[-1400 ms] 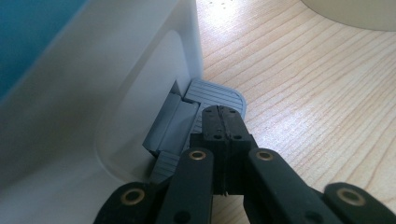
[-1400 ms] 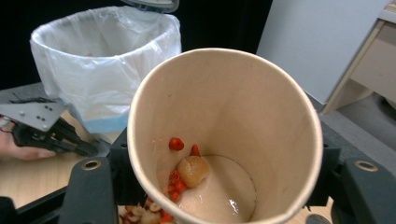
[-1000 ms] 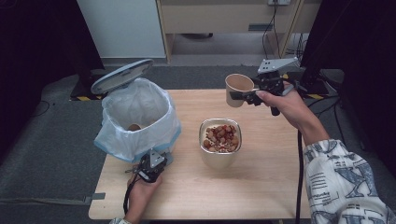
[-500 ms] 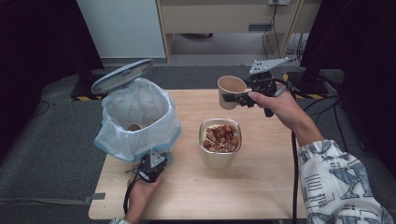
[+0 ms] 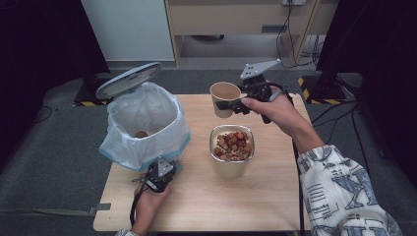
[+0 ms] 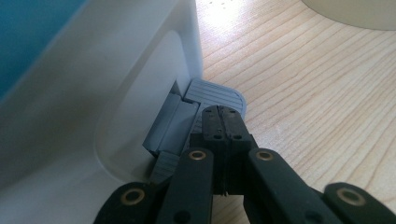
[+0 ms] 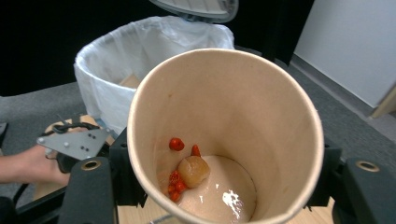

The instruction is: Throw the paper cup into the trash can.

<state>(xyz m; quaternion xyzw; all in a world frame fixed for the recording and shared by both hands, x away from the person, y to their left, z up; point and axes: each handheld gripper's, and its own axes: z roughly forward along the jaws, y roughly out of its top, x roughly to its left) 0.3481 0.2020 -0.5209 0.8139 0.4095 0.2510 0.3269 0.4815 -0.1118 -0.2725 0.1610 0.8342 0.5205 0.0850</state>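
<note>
High view: paper cup [image 5: 224, 98] clamped in the right tongs [image 5: 235, 104], held in the air over the far part of the worktop [image 5: 275, 196], upright with a slight tilt, mouth up. Sits beyond the steel bowl [image 5: 232, 156] and to the right of the bin [image 5: 143, 129], clear of both. Right hand [image 5: 275, 109] wrapped round the tool, patterned sleeve [image 5: 344, 191] trailing to the lower right corner.

Right gripper view: cup [image 7: 224, 140] gripped from both sides by the black jaws, wall touching each. Inside at the bottom, a pale round lump [image 7: 194, 171], a few small red bits [image 7: 176, 143] and a wet pale film on the base.

Just this side of the cup, bowl heaped with reddish-brown food scraps [image 5: 233, 144], standing on the worktop.

Further left, bin lined with a white bag [image 5: 123, 147], lid [image 5: 129, 79] tipped up and open, something brown lying inside on the liner.

Left gripper view: left tongs [image 6: 223, 122] pressed together, nothing between them, tips resting on the grey pedal [image 6: 212, 95] at the foot of the bin's white wall [image 6: 93, 102]. Left hand [image 5: 147, 201] at the near edge of the worktop, cable hanging beside it.
</note>
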